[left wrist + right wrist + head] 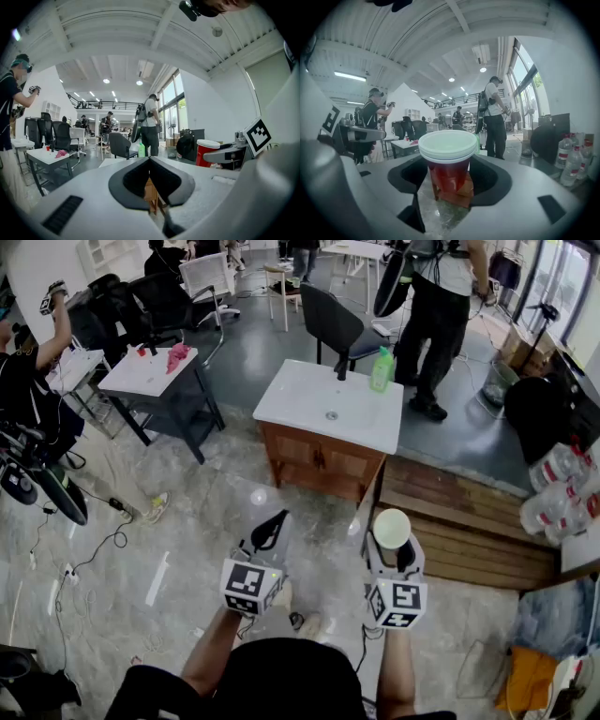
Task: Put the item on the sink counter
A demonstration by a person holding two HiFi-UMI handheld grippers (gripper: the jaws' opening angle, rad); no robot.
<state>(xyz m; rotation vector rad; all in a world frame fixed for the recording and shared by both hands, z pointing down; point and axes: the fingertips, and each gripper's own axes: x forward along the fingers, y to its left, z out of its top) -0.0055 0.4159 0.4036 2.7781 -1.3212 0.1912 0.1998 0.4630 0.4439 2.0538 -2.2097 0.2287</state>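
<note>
red cup (447, 161) held short of the sink tabletop (298, 397)
right claw (392, 542) gripped it; left claw (270, 530) was closed, empty.

grey concrete floor (187, 521); white table (141, 376) at ten o'clock, black chair (328, 320) at twelve, wooden platform (459, 521) at three. right gripper view: tall windows (525, 79) at two, strip light (349, 76) at ten.

Left gripper (280, 517) jaws meet, while right gripper (392, 546) (held alongside) grips a cup (391, 526).
</note>
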